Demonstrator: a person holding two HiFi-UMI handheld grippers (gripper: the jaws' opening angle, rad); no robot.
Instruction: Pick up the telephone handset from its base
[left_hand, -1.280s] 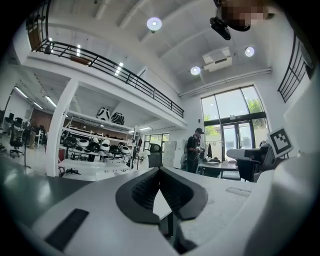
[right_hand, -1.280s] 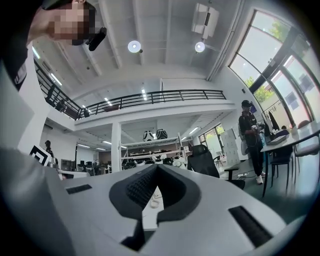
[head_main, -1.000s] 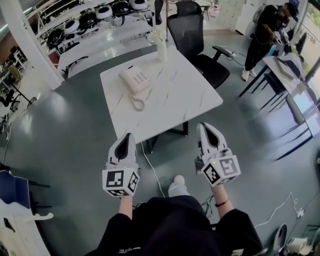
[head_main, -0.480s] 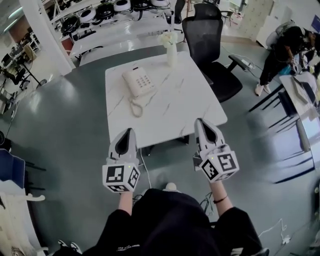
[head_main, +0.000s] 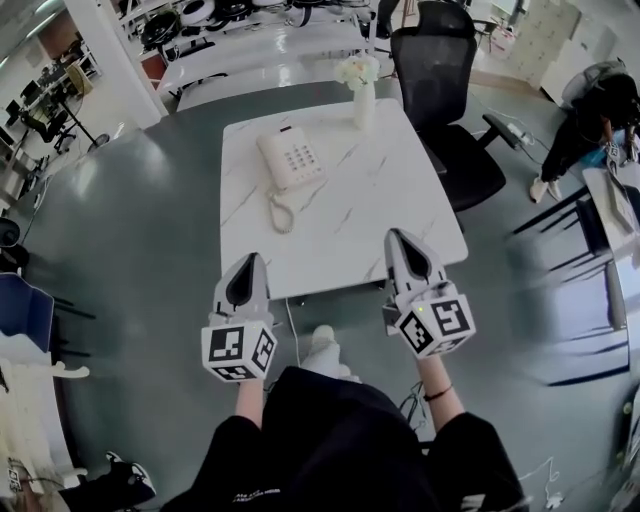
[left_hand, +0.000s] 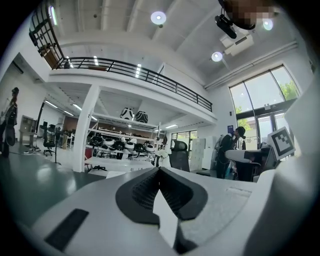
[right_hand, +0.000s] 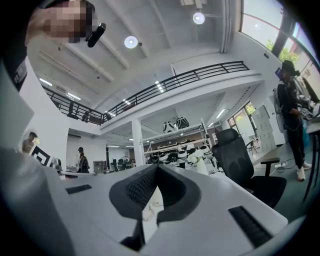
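Observation:
A white telephone (head_main: 291, 158) sits on the far left part of a white marble table (head_main: 385, 205), its handset (head_main: 271, 160) resting on the base's left side. A coiled cord (head_main: 279, 211) trails toward the front edge. My left gripper (head_main: 254, 259) hovers shut just short of the table's front edge, empty. My right gripper (head_main: 396, 236) is over the front edge, jaws together and empty. In the left gripper view the left gripper (left_hand: 160, 170) points level across the room. In the right gripper view the cord (right_hand: 148, 214) shows below the closed tips of the right gripper (right_hand: 157, 167).
A white vase of flowers (head_main: 362, 92) stands at the table's far edge. A black office chair (head_main: 447, 90) is at the far right corner. A person (head_main: 597, 105) works at a desk to the right. Shelves of round devices (head_main: 215, 12) line the back. A cable (head_main: 296, 328) runs under the table.
The table has come closer and both grippers have moved forward toward its front edge; the right one now reaches over it. Both stay shut and empty.

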